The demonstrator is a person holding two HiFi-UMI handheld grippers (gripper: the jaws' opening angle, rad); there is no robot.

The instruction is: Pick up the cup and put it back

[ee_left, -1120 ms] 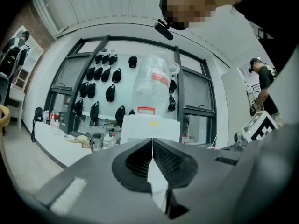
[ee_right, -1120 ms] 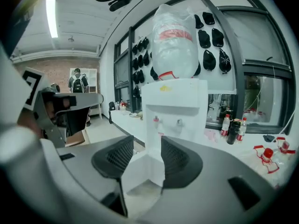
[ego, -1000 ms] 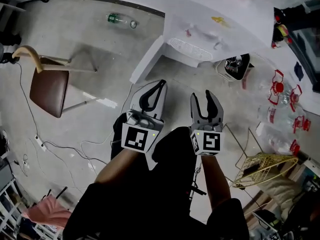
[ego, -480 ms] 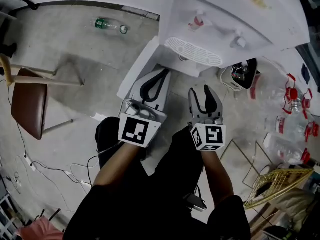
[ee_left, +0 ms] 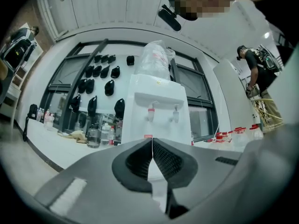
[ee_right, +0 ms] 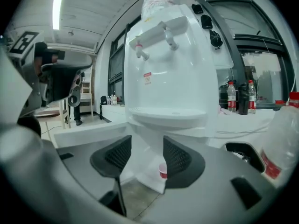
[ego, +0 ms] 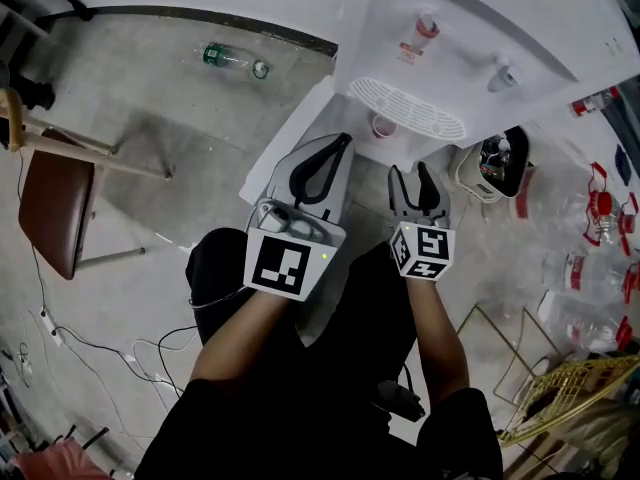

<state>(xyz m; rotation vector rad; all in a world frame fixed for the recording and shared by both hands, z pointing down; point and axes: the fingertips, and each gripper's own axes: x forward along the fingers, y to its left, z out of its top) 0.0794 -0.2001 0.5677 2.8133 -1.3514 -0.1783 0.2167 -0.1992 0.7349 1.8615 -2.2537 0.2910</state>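
Our right gripper (ee_right: 147,146) has its jaws apart, and they have just been opening. Nothing stands between the pads; through the gap we see only the cup (ee_right: 162,171), well ahead of the tips. Our left gripper (ee_left: 152,143) has its jaws together on nothing, tips touching, and it faces the front of the water dispenser (ee_right: 177,64).

The cup is small, red and white, and seems to stand upright at the foot of the water dispenser, tucked in beneath its drip tray (ego: 408,108). It shows so small in both views that we cannot be sure whether it rests on the dispenser's own base or on the floor just in front of it.

We judge this to be the reach: the cup is not yet touched, and picking it up and putting it back are both still to do.

The next move, as we read it, calls for the right gripper to go low and forward toward the dispenser's foot, passing under the drip tray without knocking it. The jaws should come to either side of the cup and close softly, since a light cup like this would likely tip or crush. The left gripper seems to have no part in it.
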